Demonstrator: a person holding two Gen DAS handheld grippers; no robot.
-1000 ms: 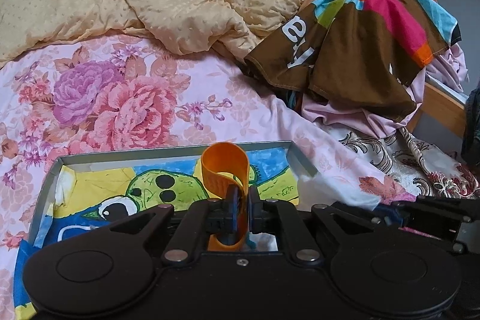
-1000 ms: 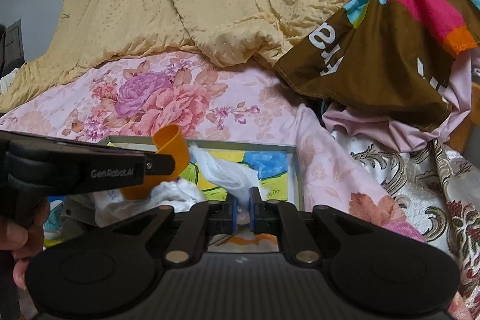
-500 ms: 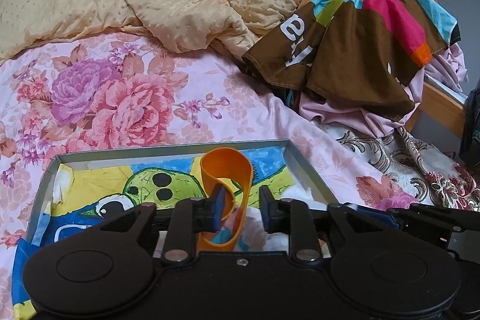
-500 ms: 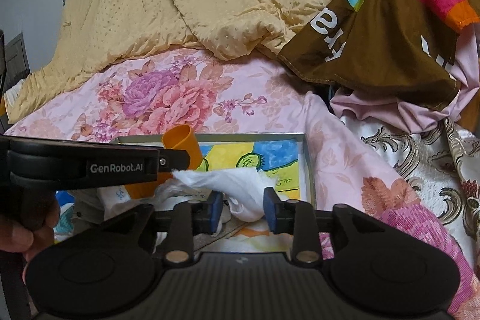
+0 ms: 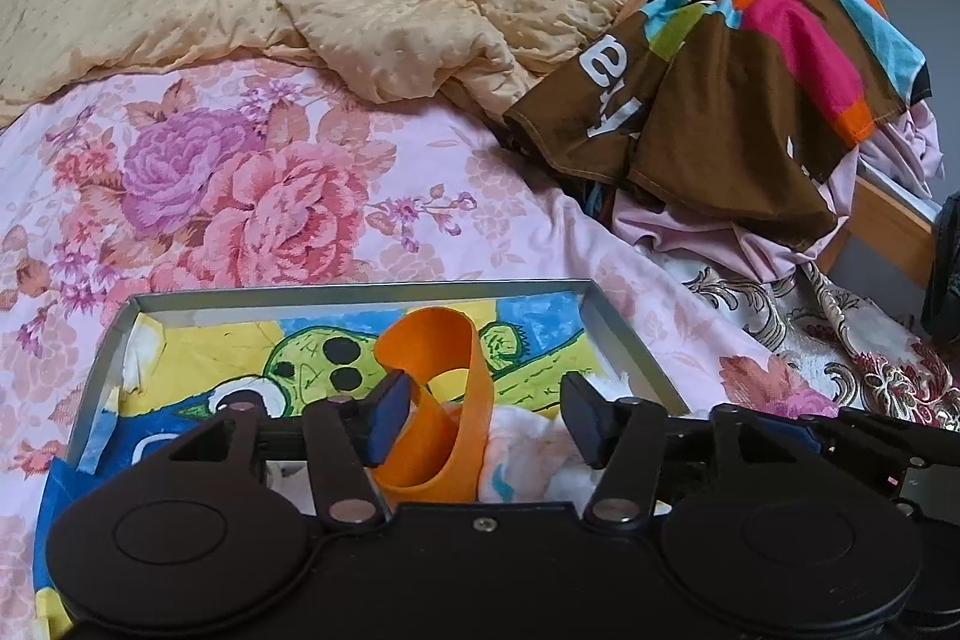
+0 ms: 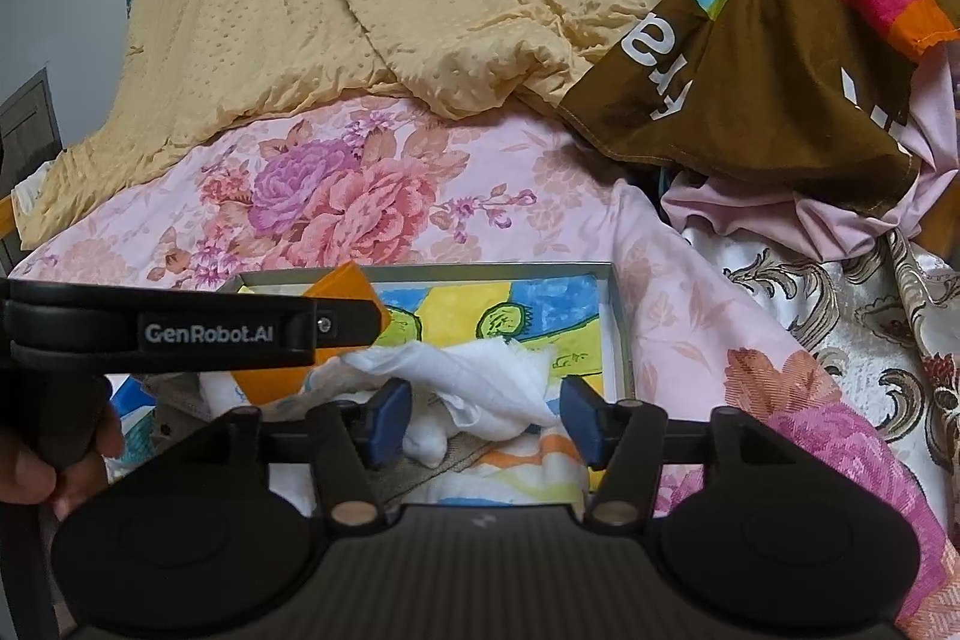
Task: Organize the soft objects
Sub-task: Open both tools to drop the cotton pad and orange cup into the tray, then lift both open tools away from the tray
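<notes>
Left wrist view: the left claw [image 5: 483, 415] is opening, its blue pads standing apart with the curled orange rubbery band [image 5: 441, 400] between them. The band leans near the left pad, though whether it touches is unclear. The risk here is that the springy loop clings to that pad and gets dragged out when the claw backs off, or that it uncurls and flips over the rim of the shallow grey metal tray [image 5: 354, 293]. The band stands on edge as a loose open loop inside the tray, toward its near edge, over a bright cartoon drawing; it looks limp and likely to flop.

Right wrist view: the right claw [image 6: 483, 418] is also opening, with the crumpled white cloth [image 6: 474, 376] lying between the pads but not pressed — it looks let go. A fold of it could snag a fingertip and trail out as the claw retreats. The cloth sits bunched inside the tray, near its right wall and just beside the band.
</notes>
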